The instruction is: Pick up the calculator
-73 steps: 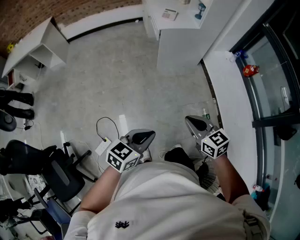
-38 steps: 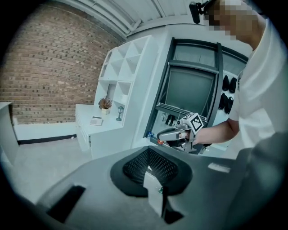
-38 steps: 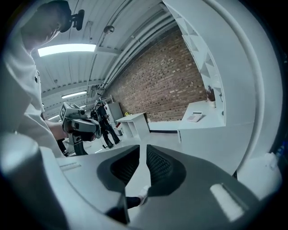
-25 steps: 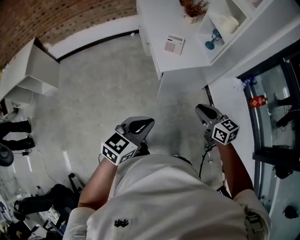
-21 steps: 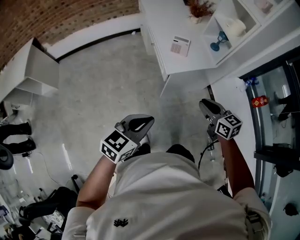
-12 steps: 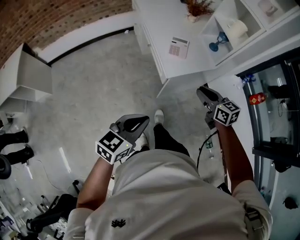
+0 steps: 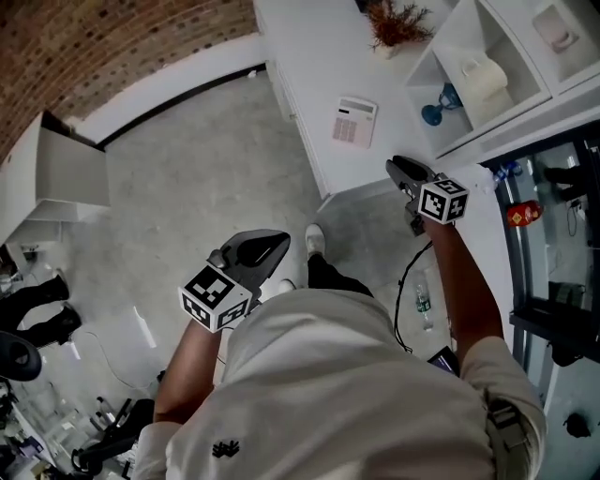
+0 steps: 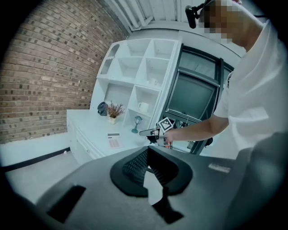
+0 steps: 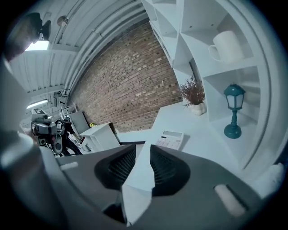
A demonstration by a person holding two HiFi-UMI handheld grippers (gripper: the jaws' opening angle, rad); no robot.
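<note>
In the head view the calculator (image 7: 354,122) lies flat on the white counter (image 7: 305,56), near the counter's front edge and touched by nothing; the right gripper (image 7: 397,168) hangs over that edge just to the calculator's right, tips short of it; the left gripper (image 7: 270,244) is well back from the counter, above the grey floor (image 7: 187,169), pointing roughly the same way; a dried plant (image 7: 394,22) stands further along the counter, and a teal lamp (image 7: 438,108) and a mug (image 7: 487,77) sit in the cubbies of the shelf unit (image 7: 469,37) beside it. In the left gripper view the jaws meet at their tips, only a thin wedge of light behind them and nothing caught between; the calculator shows far ahead on the counter, with the right gripper reaching in from the right towards it. In the right gripper view the jaws stand partly apart and are opening, the gap between the ribbed pads empty; the calculator lies on the counter just beyond the tips and a little right of the gap, apart from both pads; the brick wall (image 9: 130,81) rises behind.
</note>
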